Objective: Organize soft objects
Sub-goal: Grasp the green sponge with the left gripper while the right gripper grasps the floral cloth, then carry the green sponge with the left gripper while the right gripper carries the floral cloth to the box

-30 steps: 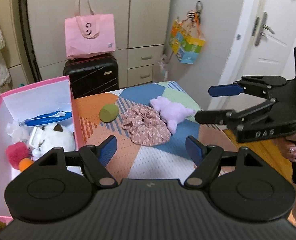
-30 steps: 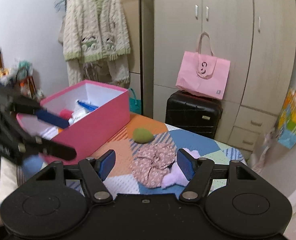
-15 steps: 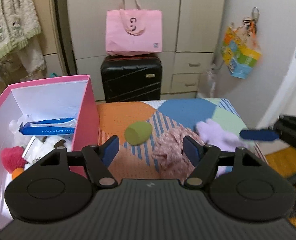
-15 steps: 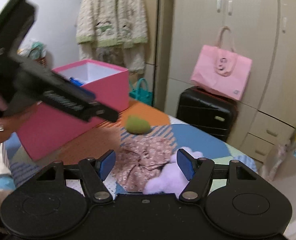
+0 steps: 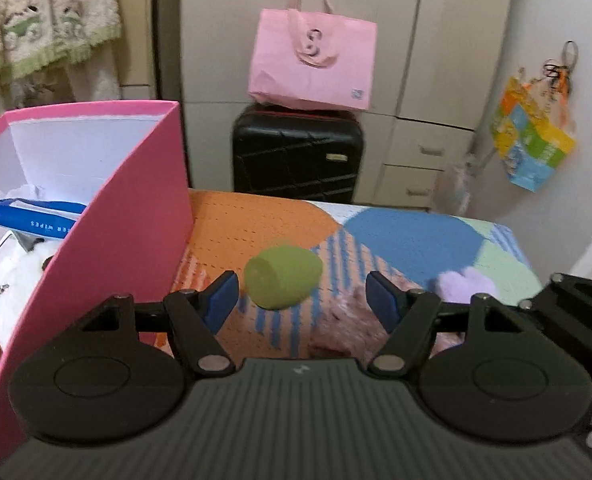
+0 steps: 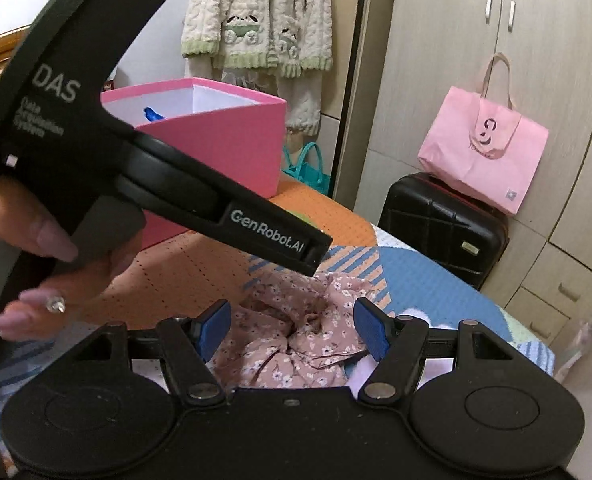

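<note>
- Left hand-held gripper (image 5: pixel 301 300) is spread, pinching nothing — the green sponge (image 5: pixel 282 282) lies just beyond its pads, right of the pink box (image 5: pixel 136 216).
- Centre the pads on it and close gently.
- Right hand-held gripper (image 6: pixel 292 330), also spread, hangs over the floral scrunchie (image 6: pixel 292 340) — keep the two apart.

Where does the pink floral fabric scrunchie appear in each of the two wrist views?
Left wrist view: pink floral fabric scrunchie low, right of centre, blurred, partly behind the right-hand finger.
Right wrist view: scrunchie low centre, between the blue fingers.
Shared landmark: black hard-shell suitcase.
</note>
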Demonstrator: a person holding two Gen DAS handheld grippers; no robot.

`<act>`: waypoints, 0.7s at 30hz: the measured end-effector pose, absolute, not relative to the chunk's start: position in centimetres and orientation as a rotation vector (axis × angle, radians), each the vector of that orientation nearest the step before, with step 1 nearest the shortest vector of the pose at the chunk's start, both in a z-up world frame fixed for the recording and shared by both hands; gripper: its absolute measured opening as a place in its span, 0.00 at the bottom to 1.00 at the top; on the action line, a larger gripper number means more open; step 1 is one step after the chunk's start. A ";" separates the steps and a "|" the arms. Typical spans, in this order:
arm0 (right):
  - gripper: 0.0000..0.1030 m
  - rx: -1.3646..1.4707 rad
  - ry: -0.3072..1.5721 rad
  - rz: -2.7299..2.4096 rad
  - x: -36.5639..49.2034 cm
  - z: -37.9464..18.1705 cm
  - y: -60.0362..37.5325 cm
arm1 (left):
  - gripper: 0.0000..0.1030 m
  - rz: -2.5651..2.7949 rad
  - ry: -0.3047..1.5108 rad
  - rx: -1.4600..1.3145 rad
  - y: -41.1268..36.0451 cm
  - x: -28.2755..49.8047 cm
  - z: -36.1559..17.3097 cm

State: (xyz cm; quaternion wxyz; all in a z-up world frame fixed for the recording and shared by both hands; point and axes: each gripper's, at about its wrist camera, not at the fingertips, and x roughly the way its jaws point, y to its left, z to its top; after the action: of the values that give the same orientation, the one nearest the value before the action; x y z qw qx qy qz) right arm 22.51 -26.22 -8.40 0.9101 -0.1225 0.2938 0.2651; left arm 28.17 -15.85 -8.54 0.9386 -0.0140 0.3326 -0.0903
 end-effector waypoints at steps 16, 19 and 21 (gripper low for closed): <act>0.47 -0.208 0.654 0.575 23.4 -10.3 -26.0 | 0.46 -0.095 0.661 0.086 -17.3 29.5 -11.0; 0.31 -0.200 0.657 0.595 23.1 -10.3 -26.0 | 0.42 -0.110 0.658 0.094 -17.5 29.3 -10.9; 0.23 -0.213 0.654 0.592 22.7 -10.3 -25.6 | 0.41 -0.113 0.650 0.118 -17.7 29.2 -11.0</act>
State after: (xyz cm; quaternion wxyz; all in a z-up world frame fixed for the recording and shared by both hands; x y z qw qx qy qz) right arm 22.71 -25.64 -10.26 0.8989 -0.1029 0.3158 0.2858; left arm 29.20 -17.72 -11.03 0.9444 0.0581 0.3189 -0.0556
